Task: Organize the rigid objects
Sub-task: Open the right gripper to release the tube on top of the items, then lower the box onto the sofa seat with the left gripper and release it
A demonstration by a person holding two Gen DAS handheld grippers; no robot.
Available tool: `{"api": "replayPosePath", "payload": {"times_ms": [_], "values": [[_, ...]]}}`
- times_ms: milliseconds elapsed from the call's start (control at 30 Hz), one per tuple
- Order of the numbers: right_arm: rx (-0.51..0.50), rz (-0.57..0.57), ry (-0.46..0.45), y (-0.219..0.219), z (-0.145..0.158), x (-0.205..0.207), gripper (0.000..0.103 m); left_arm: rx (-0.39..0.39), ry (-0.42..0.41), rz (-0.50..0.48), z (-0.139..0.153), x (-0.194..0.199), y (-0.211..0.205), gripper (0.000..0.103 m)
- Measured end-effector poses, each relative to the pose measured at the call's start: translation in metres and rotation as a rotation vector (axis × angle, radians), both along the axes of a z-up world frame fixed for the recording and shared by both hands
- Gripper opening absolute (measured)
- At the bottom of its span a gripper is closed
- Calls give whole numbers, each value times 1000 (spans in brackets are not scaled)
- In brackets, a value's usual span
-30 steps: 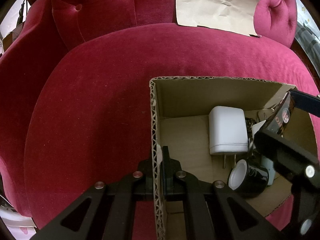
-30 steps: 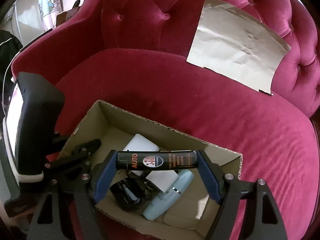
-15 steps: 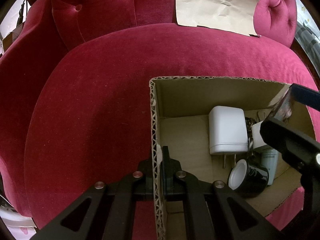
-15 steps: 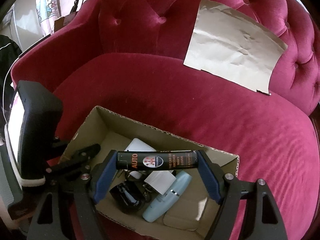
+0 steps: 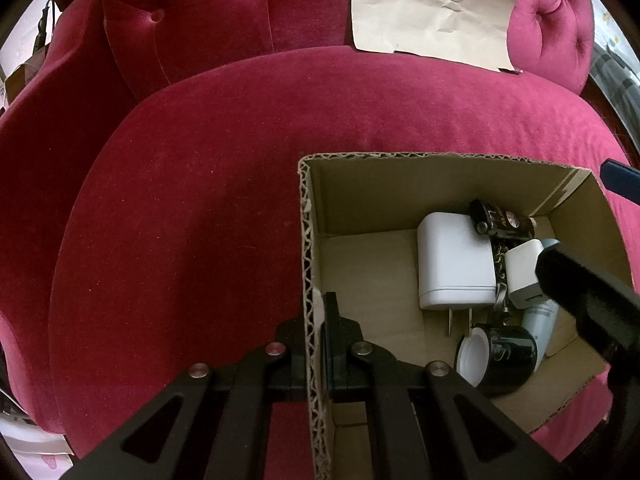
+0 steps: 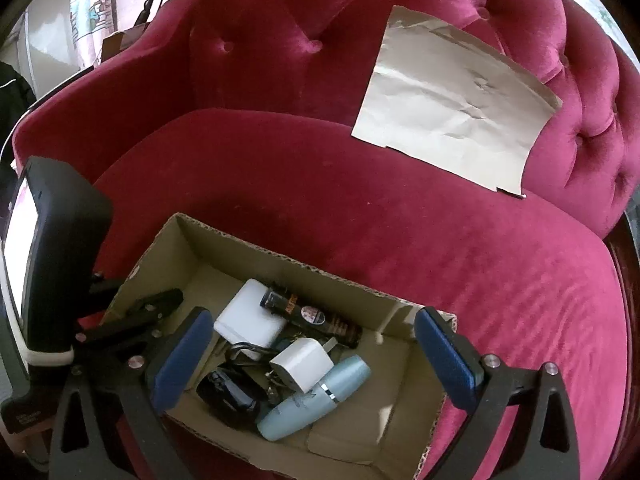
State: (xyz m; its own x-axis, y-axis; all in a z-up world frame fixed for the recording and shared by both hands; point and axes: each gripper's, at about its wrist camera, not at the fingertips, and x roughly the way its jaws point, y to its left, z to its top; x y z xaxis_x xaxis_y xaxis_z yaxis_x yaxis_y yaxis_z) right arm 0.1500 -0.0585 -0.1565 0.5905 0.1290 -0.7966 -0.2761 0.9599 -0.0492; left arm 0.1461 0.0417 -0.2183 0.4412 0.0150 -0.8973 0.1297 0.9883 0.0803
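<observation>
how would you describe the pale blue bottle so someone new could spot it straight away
On the crimson sofa seat sits an open cardboard box. The pale blue bottle lies on its side inside, beside a small white charger cube. It is the only blue item, with a thin silver band around its middle.

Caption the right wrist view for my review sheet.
Opening right claw above a cardboard box of chargers and bottles on a red sofa.

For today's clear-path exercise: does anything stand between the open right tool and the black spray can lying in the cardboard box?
Nothing visible does. The right tool, jaws opening and empty, hangs above the cardboard box; the black spray can lies uncovered by the far wall, beside the large white charger.
</observation>
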Motion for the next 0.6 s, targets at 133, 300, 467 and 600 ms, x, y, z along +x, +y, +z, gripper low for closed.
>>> {"api": "replayPosePath", "payload": {"times_ms": [133,300,467,600], "values": [[10,-32,12,-6,-1,3,103,3,1,-3,0,0,-1,4],[30,-55,24,-15,1,4,103,6,6,-1,1,2,-1,4],[40,-69,31,-19,1,3,103,23,8,-2,3,4,-5,6],[42,-84,36,-22,0,3,103,45,8,-1,5,3,-8,12]]}}
